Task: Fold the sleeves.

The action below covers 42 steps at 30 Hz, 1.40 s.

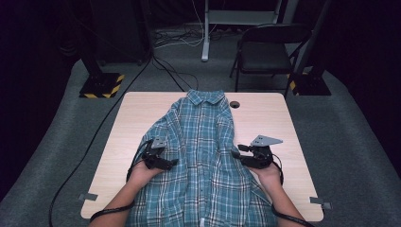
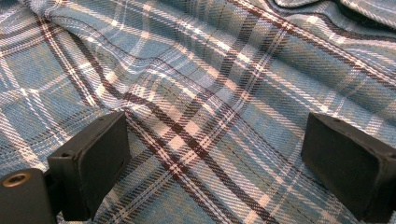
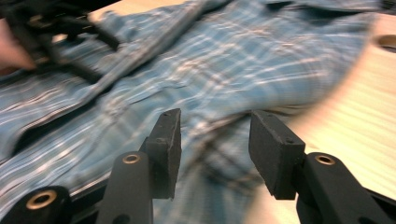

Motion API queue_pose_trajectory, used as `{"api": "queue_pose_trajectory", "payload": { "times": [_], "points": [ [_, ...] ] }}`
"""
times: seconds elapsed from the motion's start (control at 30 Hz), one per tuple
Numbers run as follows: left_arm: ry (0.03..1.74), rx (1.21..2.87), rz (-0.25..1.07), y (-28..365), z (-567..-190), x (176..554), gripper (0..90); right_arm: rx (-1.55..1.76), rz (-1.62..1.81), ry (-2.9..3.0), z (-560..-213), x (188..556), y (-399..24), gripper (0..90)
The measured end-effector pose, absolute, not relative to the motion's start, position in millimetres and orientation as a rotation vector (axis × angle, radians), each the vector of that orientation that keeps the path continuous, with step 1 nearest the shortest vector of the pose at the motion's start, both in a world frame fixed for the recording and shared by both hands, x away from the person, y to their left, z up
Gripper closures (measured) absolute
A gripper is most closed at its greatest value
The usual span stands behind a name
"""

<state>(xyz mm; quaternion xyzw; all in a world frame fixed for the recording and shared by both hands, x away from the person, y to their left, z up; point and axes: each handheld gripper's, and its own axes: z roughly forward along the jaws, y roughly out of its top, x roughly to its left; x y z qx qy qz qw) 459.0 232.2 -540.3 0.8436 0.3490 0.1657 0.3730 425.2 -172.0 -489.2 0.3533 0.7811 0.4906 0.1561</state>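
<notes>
Table (image 1: 269, 118) bears plaid shirt (image 1: 203, 142); no writing legible.

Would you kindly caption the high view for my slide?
Two hand-held grippers, left gripper and right gripper, flank a blue plaid shirt spread on a wooden table.

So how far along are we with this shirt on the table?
Done: the plaid shirt lies spread on the table, collar at the far end, its hem hanging over the near edge. In hand: the left gripper sits on the cloth, jaws wide with fabric lying flat between them; the right gripper is at the shirt's right edge, jaws apart, nothing pinched. Left: no fold is visible yet, so probably all the folding.
</notes>
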Motion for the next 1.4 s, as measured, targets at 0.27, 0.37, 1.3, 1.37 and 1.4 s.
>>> {"api": "queue_pose_trajectory", "payload": {
  "times": [0.27, 0.37, 1.3, 1.37, 1.4],
  "points": [
    [0.894, 2.162, 0.424, 232, -540, 459, 7.3, 1.193, 1.112, 2.212, -497, 459, -169, 56.7],
    [0.894, 2.162, 0.424, 232, -540, 459, 7.2, 1.24, 1.077, 2.235, -502, 469, -162, 56.6],
    [0.872, 2.171, 0.416, 231, -540, 459, 7.0, 1.154, 0.921, 2.424, -502, 487, -143, 88.5],
    [0.874, 2.17, 0.418, 231, -540, 459, 7.0, 1.15, 0.915, 2.416, -497, 489, -146, 88.6],
    [0.875, 2.17, 0.416, 231, -540, 459, 7.0, 1.157, 0.907, 2.409, -495, 490, -148, 88.6]
  ]
}}
